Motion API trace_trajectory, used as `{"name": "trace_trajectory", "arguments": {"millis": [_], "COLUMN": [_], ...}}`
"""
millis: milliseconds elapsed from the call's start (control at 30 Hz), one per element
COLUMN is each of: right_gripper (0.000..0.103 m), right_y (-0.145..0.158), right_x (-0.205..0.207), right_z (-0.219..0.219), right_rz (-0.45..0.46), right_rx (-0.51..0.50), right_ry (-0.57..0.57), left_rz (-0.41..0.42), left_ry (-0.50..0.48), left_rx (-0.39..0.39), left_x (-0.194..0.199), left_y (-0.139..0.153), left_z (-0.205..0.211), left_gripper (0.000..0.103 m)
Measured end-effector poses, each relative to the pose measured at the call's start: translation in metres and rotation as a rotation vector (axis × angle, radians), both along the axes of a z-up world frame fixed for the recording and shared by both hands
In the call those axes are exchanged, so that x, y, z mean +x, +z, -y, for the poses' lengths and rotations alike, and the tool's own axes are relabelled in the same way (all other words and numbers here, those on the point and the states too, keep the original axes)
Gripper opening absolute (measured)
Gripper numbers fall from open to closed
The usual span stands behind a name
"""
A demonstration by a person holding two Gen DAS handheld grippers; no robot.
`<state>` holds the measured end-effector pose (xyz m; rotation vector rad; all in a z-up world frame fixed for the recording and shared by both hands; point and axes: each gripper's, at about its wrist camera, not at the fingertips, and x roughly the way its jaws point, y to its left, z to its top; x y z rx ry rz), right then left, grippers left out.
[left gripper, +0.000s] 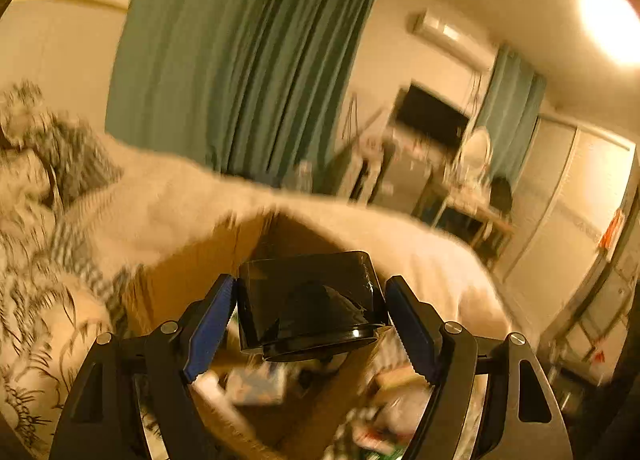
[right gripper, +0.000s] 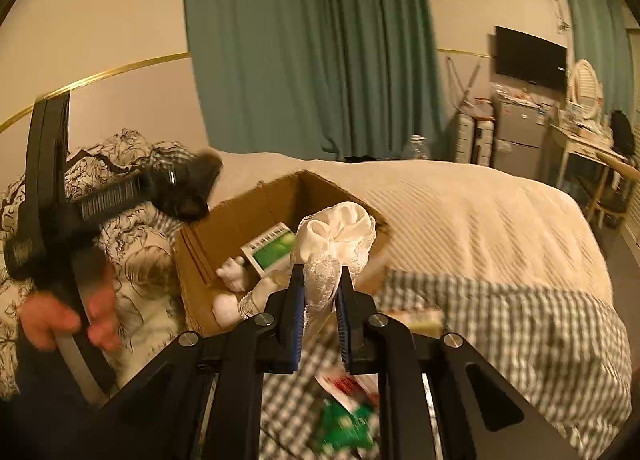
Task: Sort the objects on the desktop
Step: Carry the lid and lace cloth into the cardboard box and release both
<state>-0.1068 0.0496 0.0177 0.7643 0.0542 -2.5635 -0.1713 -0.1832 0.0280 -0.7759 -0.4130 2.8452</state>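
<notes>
Clamping a lace cloth (right gripper: 336,244), right gripper (right gripper: 320,296) hangs over cardboard box (right gripper: 240,212); left gripper (left gripper: 310,296) grips black container (left gripper: 308,300).

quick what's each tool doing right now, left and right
Left tool: closed on a black cylindrical container.
Right tool: closed on a white lace cloth.

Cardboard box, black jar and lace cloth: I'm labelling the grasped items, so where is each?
Cardboard box (right gripper: 256,200): right wrist view, inner wall.
Black jar (left gripper: 308,296): left wrist view, side wall.
Lace cloth (right gripper: 340,228): right wrist view, satin top.
</notes>
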Motion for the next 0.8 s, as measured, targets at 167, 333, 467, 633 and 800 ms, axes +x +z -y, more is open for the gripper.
{"name": "trace_trajectory", "arguments": {"millis": [167,333,467,633,800], "right_gripper": [0.013,0.022,0.058,0.059,0.059], "right_y": [-0.016,-0.036,-0.03,-0.008,0.012], "right_x": [-0.039,-0.074,-0.08,-0.062,-0.033], "right_z": [0.048,0.079,0.077,0.056,0.019], "right_rz": [0.015,0.071,0.065,0.022,-0.001], "right_rx": [0.028,0.03,-0.056,-0.101,-0.048], "right_ry": [0.017,-0.008,-0.058,-0.093,-0.14], "left_rz": [0.079,0.087,0.094,0.097,0.062], "left_ry": [0.014,0.022,0.077,0.063,0.016], "left_rx": [-0.06,-0.065,-0.027,0.02,-0.028], "left_x": [-0.021,-0.026,-0.018,-0.011,0.008], "left_y": [-0.04,-0.05,-0.047,-0.043,-0.032], "left_z": [0.012,0.019,0.028,0.028,-0.001], "left_gripper": [0.078,0.089,0.103,0.103,0.103]}}
